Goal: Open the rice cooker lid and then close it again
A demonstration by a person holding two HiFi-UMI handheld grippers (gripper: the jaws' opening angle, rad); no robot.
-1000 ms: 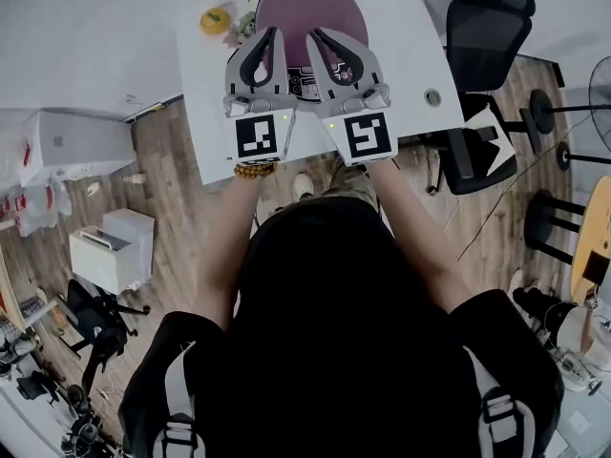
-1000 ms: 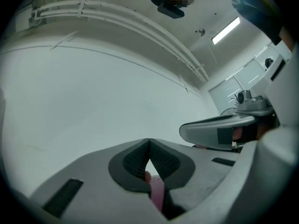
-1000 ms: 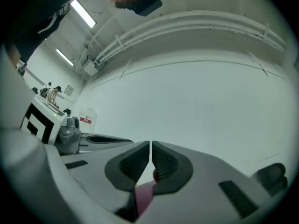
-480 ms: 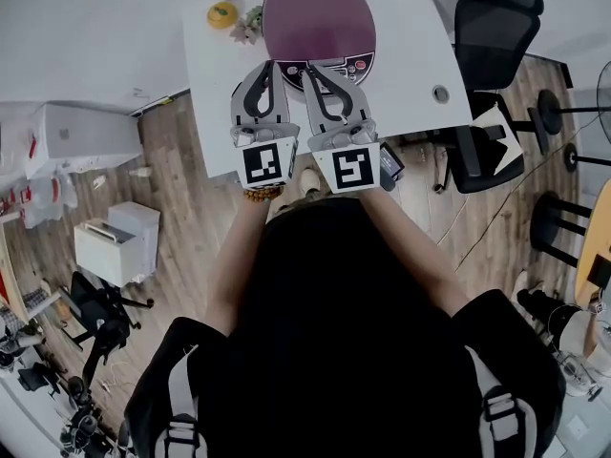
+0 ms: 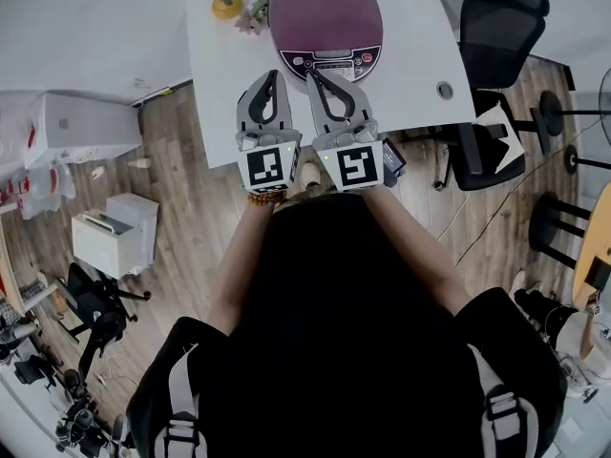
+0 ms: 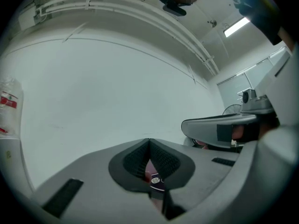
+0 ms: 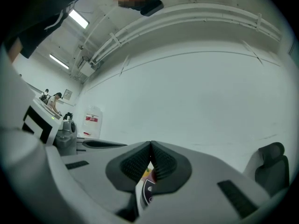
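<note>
The left claw (image 5: 274, 74) and right claw (image 5: 314, 73) reach forward side by side, jaws together.

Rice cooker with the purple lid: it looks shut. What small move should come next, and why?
Probably ease the right hand-held gripper forward to the front edge of the round purple-lidded rice cooker on the white table, to start opening it. The lid lies flat and shut, and both this and the left hand-held gripper have jaws together, empty, short of it.

place: office | white desk (image 5: 218, 84) | black swivel chair (image 5: 496, 27) | wood-plank floor (image 5: 191, 219)
</note>
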